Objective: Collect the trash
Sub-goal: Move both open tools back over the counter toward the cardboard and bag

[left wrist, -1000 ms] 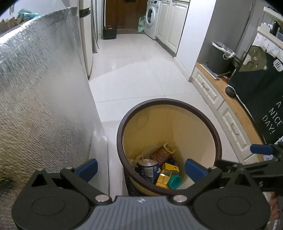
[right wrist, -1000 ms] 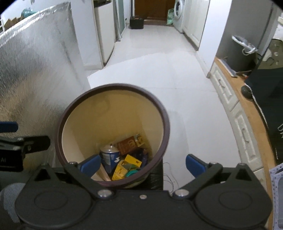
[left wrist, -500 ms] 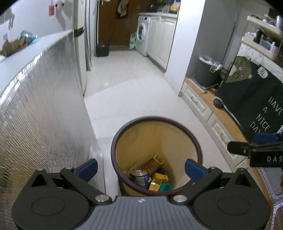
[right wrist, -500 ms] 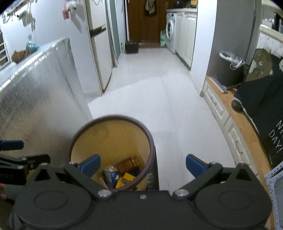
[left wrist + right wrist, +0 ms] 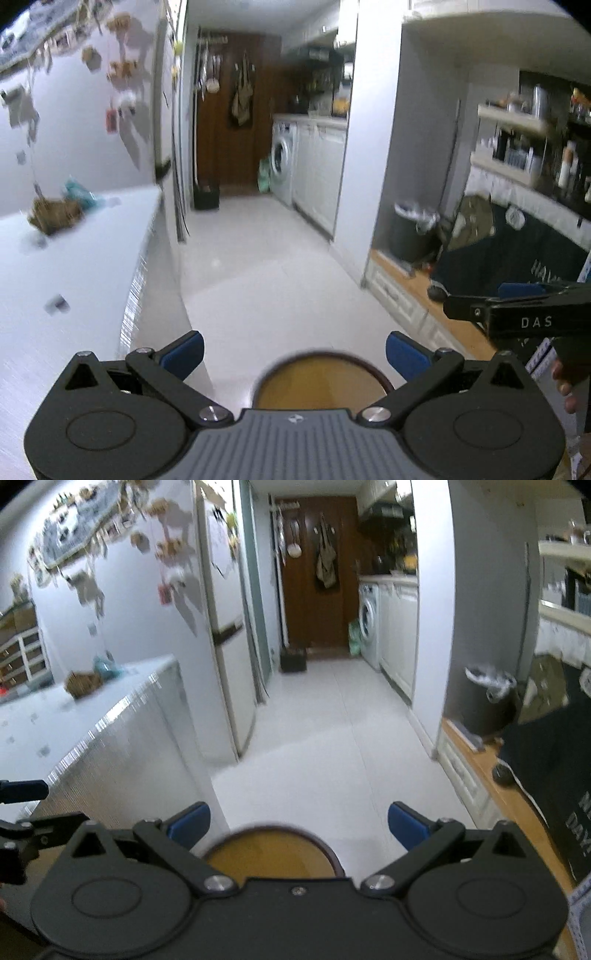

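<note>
A round trash bin [image 5: 321,380] with a dark brown rim and yellow inside stands on the white floor just below my left gripper [image 5: 293,350], which is open and holds nothing. The same bin [image 5: 269,854] shows under my right gripper [image 5: 297,823], also open and empty. Only the bin's far rim and inner wall show; its contents are hidden behind the gripper bodies. The right gripper's arm [image 5: 517,314] reaches in from the right in the left wrist view. A brown crumpled piece [image 5: 55,216] and a teal wrapper [image 5: 79,192] lie on the white counter.
A foil-sided white counter [image 5: 110,716] runs along the left. A fridge [image 5: 225,635] stands beyond it. A low wooden-topped cabinet [image 5: 476,771] with a dark cloth [image 5: 554,757] and a grey lined bin [image 5: 412,232] are on the right. The white-tiled hallway [image 5: 332,720] leads to a washing machine [image 5: 369,624].
Both grippers have risen and tilted upward, away from the bin. The bin has slid to the bottom edge of both views and its trash has gone out of sight. Both views are blurred.
</note>
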`<state>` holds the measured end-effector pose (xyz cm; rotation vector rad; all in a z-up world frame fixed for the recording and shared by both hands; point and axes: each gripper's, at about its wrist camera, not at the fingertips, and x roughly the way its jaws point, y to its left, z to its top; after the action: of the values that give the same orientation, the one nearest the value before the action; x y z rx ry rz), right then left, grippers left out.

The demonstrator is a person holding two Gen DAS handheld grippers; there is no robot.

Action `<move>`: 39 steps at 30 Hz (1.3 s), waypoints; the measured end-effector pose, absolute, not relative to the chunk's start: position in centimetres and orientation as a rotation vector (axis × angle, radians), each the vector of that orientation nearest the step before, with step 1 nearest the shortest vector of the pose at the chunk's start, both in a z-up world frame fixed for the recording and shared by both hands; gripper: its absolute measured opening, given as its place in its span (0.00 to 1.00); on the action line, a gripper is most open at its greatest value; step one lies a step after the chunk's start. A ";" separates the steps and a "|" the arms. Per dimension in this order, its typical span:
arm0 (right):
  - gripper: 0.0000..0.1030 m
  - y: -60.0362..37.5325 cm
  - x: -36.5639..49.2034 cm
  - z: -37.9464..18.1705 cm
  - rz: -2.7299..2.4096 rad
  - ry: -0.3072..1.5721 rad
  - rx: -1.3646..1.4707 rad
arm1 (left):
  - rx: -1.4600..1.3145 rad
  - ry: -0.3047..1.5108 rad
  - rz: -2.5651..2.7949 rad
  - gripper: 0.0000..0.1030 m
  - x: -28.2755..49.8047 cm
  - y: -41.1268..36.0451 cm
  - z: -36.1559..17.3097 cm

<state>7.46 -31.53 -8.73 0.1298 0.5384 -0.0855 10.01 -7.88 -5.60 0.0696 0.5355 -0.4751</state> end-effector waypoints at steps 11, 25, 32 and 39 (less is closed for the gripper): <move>1.00 -25.6 11.3 -2.2 0.052 0.376 0.088 | 0.096 0.365 -0.335 1.00 11.4 -0.1 1.7; 1.00 -17.2 21.1 4.0 0.249 0.287 0.034 | 0.034 0.284 -0.221 1.00 21.2 8.3 6.3; 1.00 -13.9 26.9 5.8 0.328 0.249 -0.008 | -0.022 0.305 -0.143 1.00 28.6 11.2 5.0; 1.00 -11.1 33.2 6.2 0.386 0.241 -0.029 | -0.074 0.299 -0.140 1.00 34.5 12.7 2.6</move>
<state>33.18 -11.07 6.21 -0.0285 0.2412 0.3859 34.52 12.72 2.64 -0.0738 0.2987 -0.1405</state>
